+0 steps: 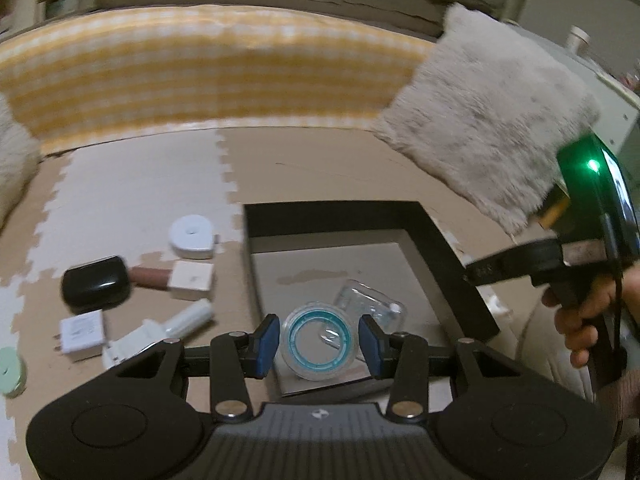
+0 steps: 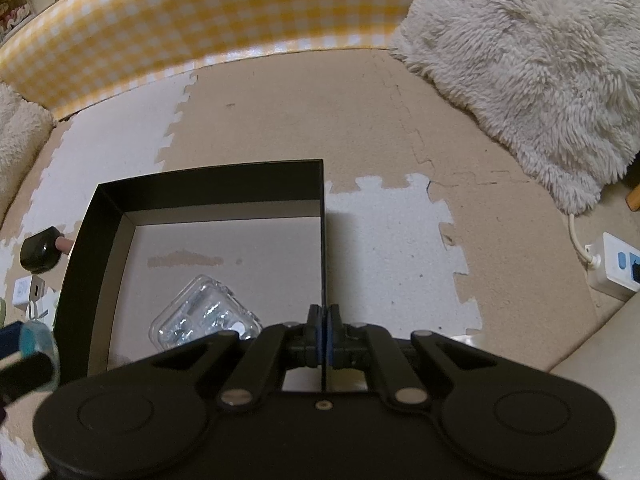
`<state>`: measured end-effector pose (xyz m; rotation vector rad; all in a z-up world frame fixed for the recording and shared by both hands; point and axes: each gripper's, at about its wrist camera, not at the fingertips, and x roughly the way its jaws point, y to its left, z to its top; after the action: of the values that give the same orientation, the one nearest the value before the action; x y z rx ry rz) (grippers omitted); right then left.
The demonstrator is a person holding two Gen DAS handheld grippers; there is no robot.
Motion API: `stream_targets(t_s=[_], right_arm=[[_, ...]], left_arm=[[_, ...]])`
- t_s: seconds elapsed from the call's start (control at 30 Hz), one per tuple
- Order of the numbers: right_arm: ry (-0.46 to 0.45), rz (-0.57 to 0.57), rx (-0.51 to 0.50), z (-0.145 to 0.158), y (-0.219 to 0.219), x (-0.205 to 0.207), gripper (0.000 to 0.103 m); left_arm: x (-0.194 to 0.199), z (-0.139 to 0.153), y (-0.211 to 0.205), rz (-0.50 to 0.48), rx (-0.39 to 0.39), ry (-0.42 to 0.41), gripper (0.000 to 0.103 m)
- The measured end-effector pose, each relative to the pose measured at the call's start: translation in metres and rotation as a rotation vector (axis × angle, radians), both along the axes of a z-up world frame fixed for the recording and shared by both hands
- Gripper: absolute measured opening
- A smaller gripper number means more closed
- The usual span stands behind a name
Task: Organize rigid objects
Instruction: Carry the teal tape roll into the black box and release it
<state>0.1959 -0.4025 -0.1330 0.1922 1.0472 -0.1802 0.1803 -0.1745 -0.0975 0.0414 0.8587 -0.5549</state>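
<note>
My left gripper is shut on a round clear container with a teal ring, its blue pads pressing both sides, held over the near part of the black box. A clear plastic case lies on the box floor just beyond it. In the right wrist view my right gripper is shut on the thin right wall of the black box, with the clear case to its left. The round container shows at the far left edge. A hand holds the right gripper at the box's right side.
Left of the box on the foam mat lie a white round tape measure, a black case, a pink tube with a white cap, a white charger and a green disc. A fluffy cushion and a power strip sit right.
</note>
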Motion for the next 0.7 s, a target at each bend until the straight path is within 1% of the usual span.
stream_targets(t_s=[0.23, 0.3, 0.33, 0.37, 0.43, 0.53, 0.7], right_arm=[[0.004, 0.003, -0.007, 0.000, 0.001, 0.000, 0.003], [0.004, 0.003, -0.007, 0.000, 0.002, 0.001, 0.003], [0.004, 0.003, -0.007, 0.000, 0.002, 0.001, 0.003], [0.005, 0.003, -0.007, 0.000, 0.002, 0.001, 0.003], [0.007, 0.004, -0.008, -0.001, 0.002, 0.001, 0.003], [0.009, 0.006, -0.010, -0.001, 0.002, 0.001, 0.003], [0.009, 0.004, -0.005, -0.002, 0.001, 0.002, 0.003]], left_arm=[[0.004, -0.010, -0.009, -0.027, 0.026, -0.027, 0.045], [0.006, -0.013, -0.009, -0.027, 0.029, -0.017, 0.045], [0.006, -0.014, -0.009, -0.024, 0.030, -0.012, 0.047], [0.006, -0.014, -0.008, -0.022, 0.034, -0.006, 0.050], [0.005, -0.013, -0.008, -0.020, 0.038, -0.003, 0.067], [0.003, -0.011, -0.007, -0.027, 0.044, -0.001, 0.075], [0.001, -0.012, -0.006, -0.038, 0.047, 0.022, 0.085]])
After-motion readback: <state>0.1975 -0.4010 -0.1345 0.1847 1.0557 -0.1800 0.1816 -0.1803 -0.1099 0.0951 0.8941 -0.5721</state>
